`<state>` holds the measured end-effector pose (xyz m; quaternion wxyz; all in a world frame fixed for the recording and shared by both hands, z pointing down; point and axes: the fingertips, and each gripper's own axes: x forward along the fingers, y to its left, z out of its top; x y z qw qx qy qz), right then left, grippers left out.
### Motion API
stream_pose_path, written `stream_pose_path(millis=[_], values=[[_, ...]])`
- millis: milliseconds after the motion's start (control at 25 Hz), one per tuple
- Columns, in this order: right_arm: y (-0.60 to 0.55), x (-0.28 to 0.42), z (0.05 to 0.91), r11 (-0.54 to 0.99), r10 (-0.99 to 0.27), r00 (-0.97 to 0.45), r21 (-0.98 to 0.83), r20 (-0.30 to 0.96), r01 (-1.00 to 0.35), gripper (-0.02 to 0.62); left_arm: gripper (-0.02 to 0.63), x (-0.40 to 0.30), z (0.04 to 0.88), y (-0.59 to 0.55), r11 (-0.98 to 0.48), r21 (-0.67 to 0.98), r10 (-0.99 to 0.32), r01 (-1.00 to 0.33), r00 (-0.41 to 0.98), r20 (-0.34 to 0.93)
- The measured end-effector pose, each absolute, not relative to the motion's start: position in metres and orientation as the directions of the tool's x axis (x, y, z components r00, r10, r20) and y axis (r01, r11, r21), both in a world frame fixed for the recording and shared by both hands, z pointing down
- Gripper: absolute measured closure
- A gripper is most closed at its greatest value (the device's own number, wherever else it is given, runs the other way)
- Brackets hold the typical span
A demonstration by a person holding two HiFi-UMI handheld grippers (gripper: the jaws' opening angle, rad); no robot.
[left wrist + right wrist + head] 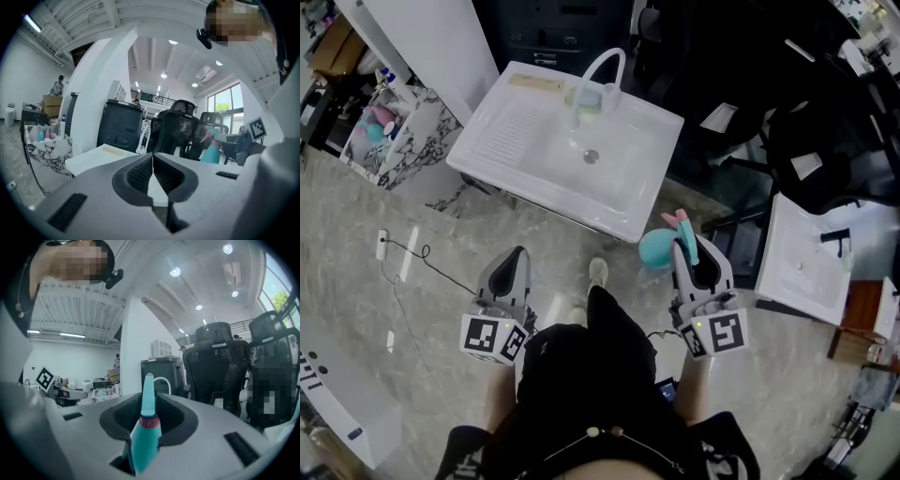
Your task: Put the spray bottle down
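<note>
In the head view the teal spray bottle (657, 248) with its pink trigger hangs above the floor, in front of the white sink (525, 141). My right gripper (692, 251) is shut on its neck. The right gripper view shows the bottle's teal top (145, 427) pinched between the dark pads, pointing upward. My left gripper (517, 255) is held to the left at about the same height. Its jaws (152, 161) meet at the tips with nothing between them. The left gripper view also catches the bottle (211, 152) off to the right.
The sink has a curved white faucet (603, 70) and stands on marble-look floor. A second white basin (811, 253) is at the right, a marble-patterned cabinet (405, 141) at the left. Black office chairs (180, 126) stand beyond. A cable (422, 264) lies on the floor.
</note>
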<state>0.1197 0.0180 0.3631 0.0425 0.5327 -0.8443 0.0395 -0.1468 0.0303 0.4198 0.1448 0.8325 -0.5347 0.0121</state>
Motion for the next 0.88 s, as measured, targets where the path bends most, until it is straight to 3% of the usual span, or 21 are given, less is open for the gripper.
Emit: stream_pose_path(millis=[400, 880], values=[[-0.119, 0.15, 0.384, 0.498, -0.86, -0.492, 0.009, 0.135, -0.867, 0.494, 0.598, -0.113, 0.411, -0.057, -0.362, 0.217, -0.901, -0.907, 0.4, 0.17], [-0.241, 0.157, 0.434, 0.553, -0.833, -0.547, 0.093, 0.079, -0.828, 0.494, 0.598, -0.144, 0.427, -0.095, -0.234, 0.211, -0.927, -0.949, 0.284, 0.247]])
